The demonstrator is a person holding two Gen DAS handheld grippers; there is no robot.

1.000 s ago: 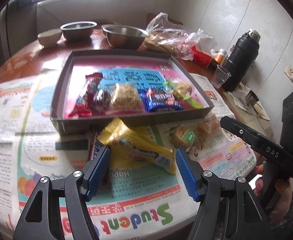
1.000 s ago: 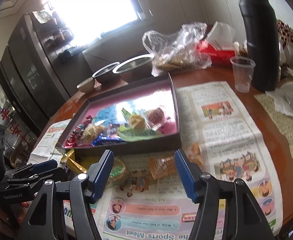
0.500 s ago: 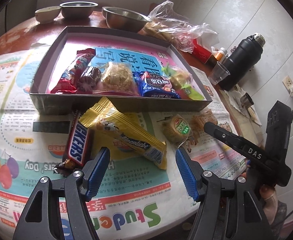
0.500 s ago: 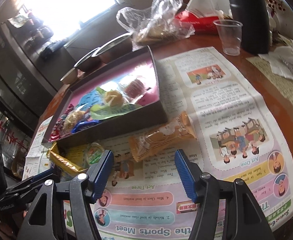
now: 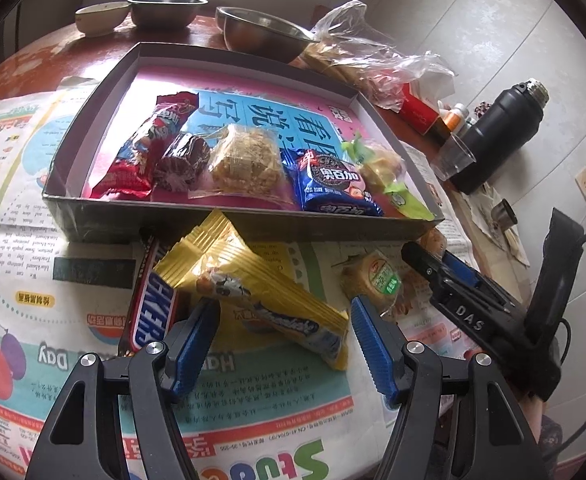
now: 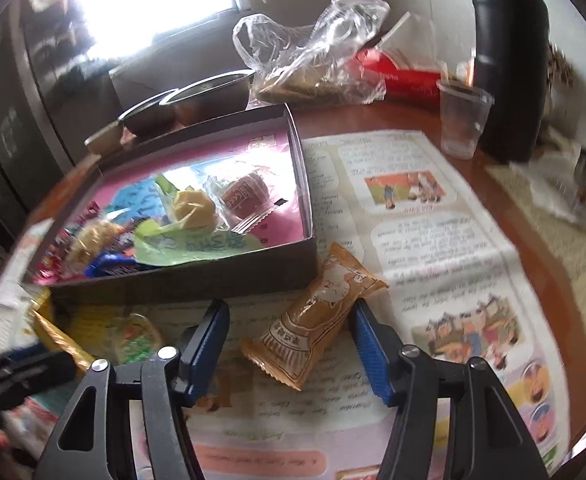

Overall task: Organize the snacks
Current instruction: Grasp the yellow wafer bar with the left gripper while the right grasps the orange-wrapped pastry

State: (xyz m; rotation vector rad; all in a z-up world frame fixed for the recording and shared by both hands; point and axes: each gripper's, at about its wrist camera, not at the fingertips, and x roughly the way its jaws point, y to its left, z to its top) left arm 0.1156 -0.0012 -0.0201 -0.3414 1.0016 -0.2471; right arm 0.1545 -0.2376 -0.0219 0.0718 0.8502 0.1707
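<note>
- Orange crinkle-edged snack packet [image 6: 317,320] lies on the newspaper-covered surface [image 6: 433,240], just outside the near right corner of the shallow dark cardboard tray [image 6: 213,280].
- Packet is framed between the right tool [image 6: 289,344] fingers; its long axis runs diagonally, upper end toward the right finger, lower end mid-gap.
- Right tool: jaws closing, packet between them; right pad looks at or very near the wrapper, left pad clear. No firm pinch judged yet.
- Left tool [image 5: 283,344]: spread, nothing held; gold foil wafer bar [image 5: 261,296] lies slantwise in its gap, untouched.
- Right tool is the nearer one to the orange packet.
</note>
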